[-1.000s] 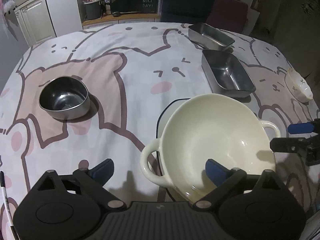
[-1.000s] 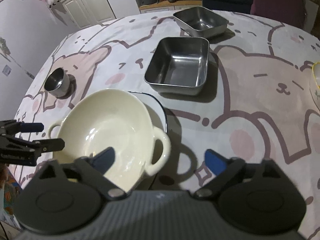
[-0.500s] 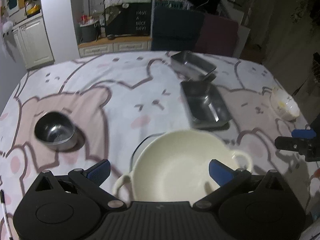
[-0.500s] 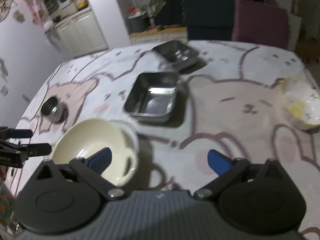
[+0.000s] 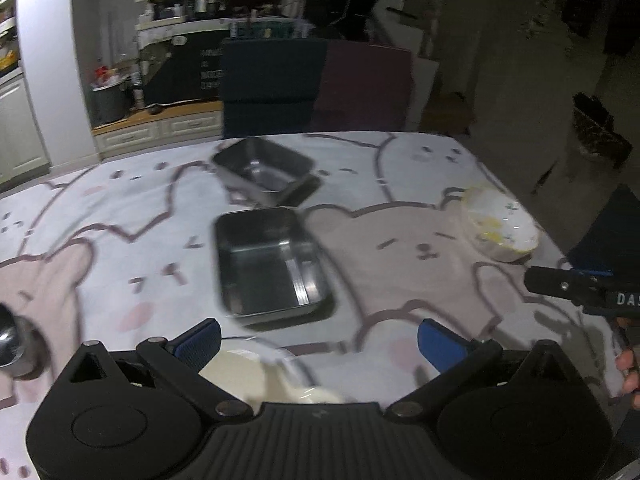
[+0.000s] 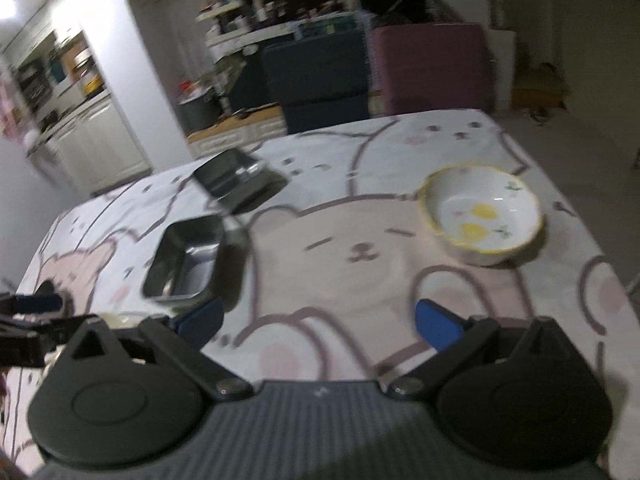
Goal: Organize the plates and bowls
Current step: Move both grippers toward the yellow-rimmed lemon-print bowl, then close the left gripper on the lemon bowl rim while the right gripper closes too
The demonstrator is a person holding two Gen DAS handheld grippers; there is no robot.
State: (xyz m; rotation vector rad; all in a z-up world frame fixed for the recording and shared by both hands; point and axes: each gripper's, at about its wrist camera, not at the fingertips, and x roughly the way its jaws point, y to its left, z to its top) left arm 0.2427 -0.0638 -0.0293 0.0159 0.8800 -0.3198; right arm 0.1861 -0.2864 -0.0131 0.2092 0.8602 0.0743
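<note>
My left gripper (image 5: pixel 318 338) is open and holds nothing, raised over the near table edge. Just under it shows the rim of a cream two-handled bowl (image 5: pixel 256 376). Ahead lie two steel rectangular trays, a nearer tray (image 5: pixel 270 266) and a farther tray (image 5: pixel 262 170). A white bowl with yellow flowers (image 5: pixel 500 230) sits at the right. A small round steel bowl (image 5: pixel 10 344) peeks in at the left edge. My right gripper (image 6: pixel 318 320) is open and empty too, with the flowered bowl (image 6: pixel 482 216) ahead to its right and the nearer tray (image 6: pixel 188 262) to its left.
A bear-print cloth (image 5: pixel 400 248) covers the table. Dark blue and maroon chairs (image 5: pixel 316 88) stand at the far edge, with white cabinets (image 6: pixel 100 148) and cluttered shelves behind. The other gripper's fingers (image 5: pixel 568 284) reach in from the right, with a person's hand (image 5: pixel 630 372) below them.
Both grippers have lifted and pulled back from the cream bowl, which has dropped to the bottom of the left view. The right gripper swung right, bringing the flowered bowl into view.
</note>
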